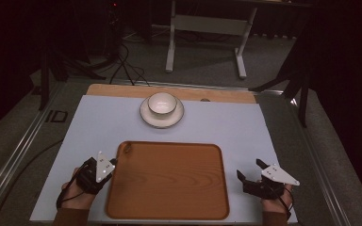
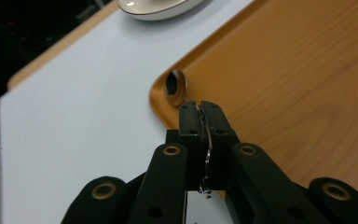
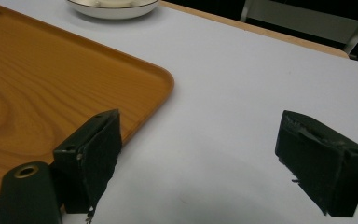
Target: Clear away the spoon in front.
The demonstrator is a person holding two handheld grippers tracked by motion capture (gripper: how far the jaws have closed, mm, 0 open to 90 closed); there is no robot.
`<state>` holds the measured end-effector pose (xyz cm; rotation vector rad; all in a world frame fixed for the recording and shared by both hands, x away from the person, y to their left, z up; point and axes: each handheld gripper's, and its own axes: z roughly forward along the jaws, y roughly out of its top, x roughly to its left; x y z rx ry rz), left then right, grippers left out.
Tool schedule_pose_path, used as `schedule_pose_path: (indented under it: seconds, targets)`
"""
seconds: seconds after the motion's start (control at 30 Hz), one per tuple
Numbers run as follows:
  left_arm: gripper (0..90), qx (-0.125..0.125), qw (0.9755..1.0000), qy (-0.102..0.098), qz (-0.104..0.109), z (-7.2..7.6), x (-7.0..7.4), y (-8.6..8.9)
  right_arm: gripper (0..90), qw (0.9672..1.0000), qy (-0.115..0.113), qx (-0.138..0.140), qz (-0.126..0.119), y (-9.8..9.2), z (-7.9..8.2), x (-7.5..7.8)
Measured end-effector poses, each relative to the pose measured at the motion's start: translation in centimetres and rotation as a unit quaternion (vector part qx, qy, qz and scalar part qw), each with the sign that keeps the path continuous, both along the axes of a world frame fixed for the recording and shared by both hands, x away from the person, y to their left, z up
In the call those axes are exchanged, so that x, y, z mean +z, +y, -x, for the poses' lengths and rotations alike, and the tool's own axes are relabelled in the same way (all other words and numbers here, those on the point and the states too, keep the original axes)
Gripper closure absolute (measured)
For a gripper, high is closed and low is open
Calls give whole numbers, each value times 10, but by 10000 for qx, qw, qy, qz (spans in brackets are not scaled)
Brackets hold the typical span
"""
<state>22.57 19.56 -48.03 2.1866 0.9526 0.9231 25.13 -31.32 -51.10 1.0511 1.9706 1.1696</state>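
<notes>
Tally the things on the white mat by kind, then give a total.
Wooden tray: 1
Spoon, held in the left gripper's shut jaws: 1
Bowl: 1
Plate under the bowl: 1
Total: 4

Spoon (image 2: 177,87) handle hidden between the shut left gripper (image 2: 200,108) jaws; plate (image 2: 156,8) cut off by the top edge.

- My high view looks forward and down over the whole worktop (image 1: 226,122) from my side.
- My left gripper view sits close over the tray's (image 2: 307,84) far left corner.
- My right gripper view skims low past the tray's right corner; both also catch the plate (image 3: 114,10).
</notes>
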Motion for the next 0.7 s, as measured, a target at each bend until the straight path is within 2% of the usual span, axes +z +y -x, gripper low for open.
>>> schedule_pose_path:
  seconds: [0.2,0.3,0.37,0.7]
  targets:
    - [868,-22,9999,86,94,1,-1,2,142,10000,28,-2,-1,0,-1,0]
    - [838,-57,9996,153,213,0,-2,2,142,10000,22,2,-2,0,-1,0]
    - [823,-101,9990,271,337,0,-4,1,142,10000,29,4,5,0,-1,-1]
    - [763,-174,9973,532,471,4,-12,-7,142,10000,27,10,4,1,-2,-1]
